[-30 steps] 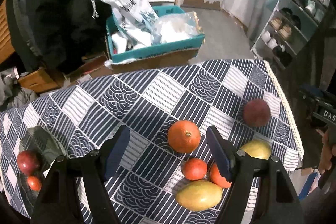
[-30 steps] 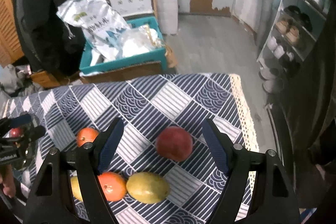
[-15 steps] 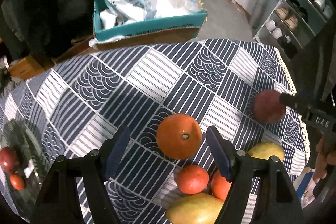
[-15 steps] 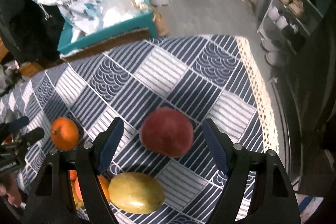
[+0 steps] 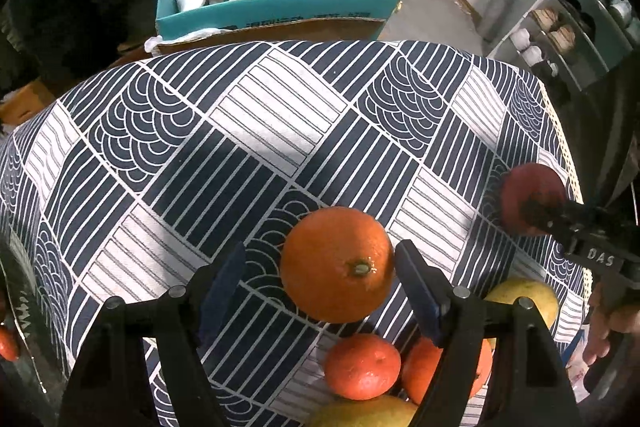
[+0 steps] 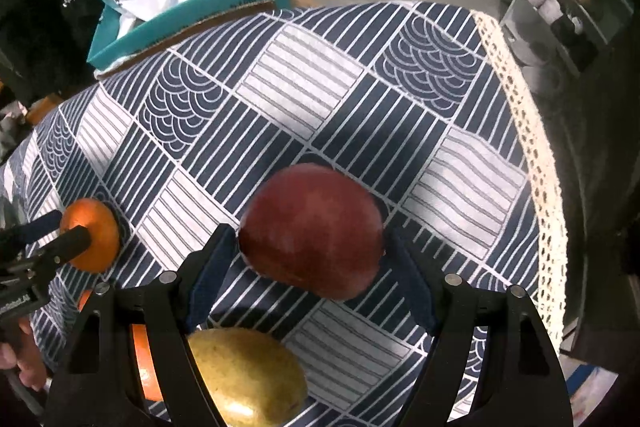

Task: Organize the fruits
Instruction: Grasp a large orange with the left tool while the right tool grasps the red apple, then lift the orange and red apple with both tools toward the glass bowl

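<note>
Navy-and-white patterned cloth [image 5: 280, 115] covers the desk. In the left wrist view, a large orange [image 5: 338, 263] sits low of centre between the left gripper [image 5: 316, 291] fingers; the jaws are opening, a clear gap shows at the left pad, and the right pad is just beside the fruit, so nothing is gripped. Below it lie two smaller oranges [image 5: 362, 367] and a yellow-green mango [image 5: 364, 413] at the bottom edge; another mango [image 5: 528, 297] shows at lower right.

In the right wrist view, a dark red apple [image 6: 310, 231] fills the span between the right gripper [image 6: 308, 275] fingers in the lower centre. Both pads sit at its sides, but I cannot tell whether they press on it. A yellow-green mango [image 6: 248, 375] lies just below the apple.

A teal cardboard box [image 5: 276, 13] holding white bags stands beyond the desk at the upper left.
</note>
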Motion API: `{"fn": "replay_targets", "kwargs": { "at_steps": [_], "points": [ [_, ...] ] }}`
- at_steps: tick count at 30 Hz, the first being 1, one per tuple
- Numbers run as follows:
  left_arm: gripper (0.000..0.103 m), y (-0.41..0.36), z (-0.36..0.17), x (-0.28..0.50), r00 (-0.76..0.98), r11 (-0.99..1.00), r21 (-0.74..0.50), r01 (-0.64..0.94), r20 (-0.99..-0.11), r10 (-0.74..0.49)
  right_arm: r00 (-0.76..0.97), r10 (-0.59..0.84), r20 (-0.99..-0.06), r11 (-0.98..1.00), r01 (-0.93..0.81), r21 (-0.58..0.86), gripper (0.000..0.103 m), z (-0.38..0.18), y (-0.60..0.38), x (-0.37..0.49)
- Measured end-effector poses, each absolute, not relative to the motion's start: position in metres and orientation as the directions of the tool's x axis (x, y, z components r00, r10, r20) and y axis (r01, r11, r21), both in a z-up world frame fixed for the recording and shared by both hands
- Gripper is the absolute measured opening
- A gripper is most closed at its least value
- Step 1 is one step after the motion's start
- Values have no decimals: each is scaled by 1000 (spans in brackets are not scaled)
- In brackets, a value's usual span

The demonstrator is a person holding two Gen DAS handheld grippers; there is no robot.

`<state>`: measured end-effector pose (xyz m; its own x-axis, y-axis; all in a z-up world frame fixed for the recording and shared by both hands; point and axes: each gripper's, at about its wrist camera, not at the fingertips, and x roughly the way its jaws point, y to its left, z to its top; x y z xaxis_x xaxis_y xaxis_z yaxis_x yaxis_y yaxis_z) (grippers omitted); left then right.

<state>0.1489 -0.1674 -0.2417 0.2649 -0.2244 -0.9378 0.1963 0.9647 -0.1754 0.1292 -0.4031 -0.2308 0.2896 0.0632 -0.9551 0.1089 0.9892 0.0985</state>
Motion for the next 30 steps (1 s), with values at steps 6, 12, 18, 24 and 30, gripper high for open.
{"fn": "replay_targets", "kwargs": {
  "at_steps": [6, 12, 18, 24, 30],
  "points": [
    [78, -179, -248, 149, 242, 952, -189, 239, -938, -247, 263, 57, -963, 990, 107, 87, 78, -242, -402, 133],
    [78, -183, -259, 151, 216, 952, -188, 243, -946, -242, 252, 54, -966, 991, 101, 82, 78, -249, -400, 136],
    [66, -179, -266, 154, 204, 955, -175, 239, -953, -226, 240, 43, -970, 993, 94, 68, 77, -256, -398, 139],
    [64, -178, -264, 150, 222, 953, -161, 259, -950, -221, 261, 51, -964, 993, 92, 77, 76, -255, -399, 136],
    [64, -170, -255, 143, 261, 953, -152, 261, -939, -222, 311, 45, -949, 994, 78, 73, 75, -247, -396, 129]
  ]
}}
